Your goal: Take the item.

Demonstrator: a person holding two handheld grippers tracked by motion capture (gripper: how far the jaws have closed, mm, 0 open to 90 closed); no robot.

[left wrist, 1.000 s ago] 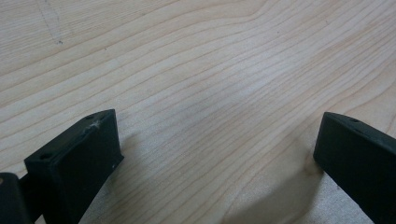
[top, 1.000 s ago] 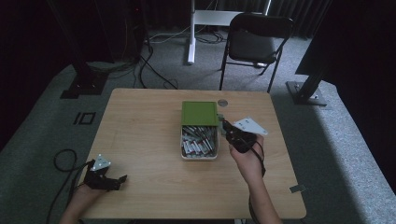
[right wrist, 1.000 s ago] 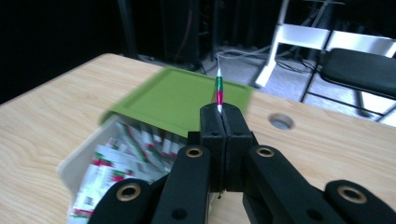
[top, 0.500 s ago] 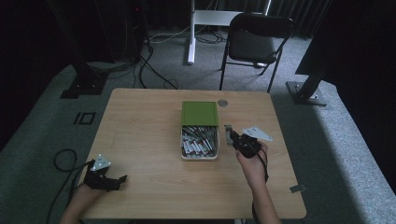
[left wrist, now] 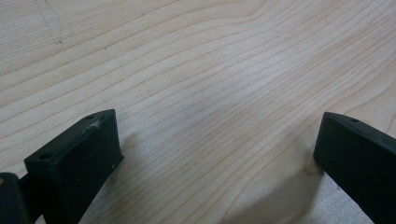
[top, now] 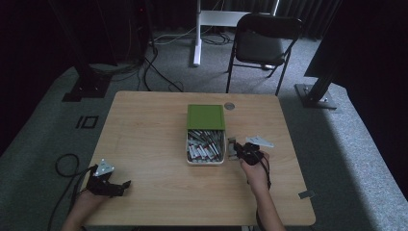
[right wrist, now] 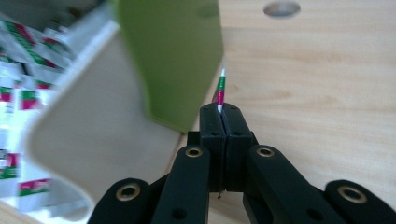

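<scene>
Jaws of the left gripper [top: 124, 185] stand wide apart near the counter's [top: 144, 130] front left corner, resting low over bare wood with nothing between them; in the left gripper view the 2 black jaws frame plain wood grain. Further right, near the middle of the counter, sits a cream box [top: 205, 161] packed with small white sachets [top: 204, 147] printed in red and green, its green lid [top: 206, 117] pushed back over the far end. Just beside the box's right wall, the right gripper [top: 233, 149] has its jaws pressed together on 1 thin sachet [right wrist: 220, 88], which sticks up edge-on from the jaw tips in the right gripper view. A small round hole [top: 229, 105] marks the counter beyond the lid.
</scene>
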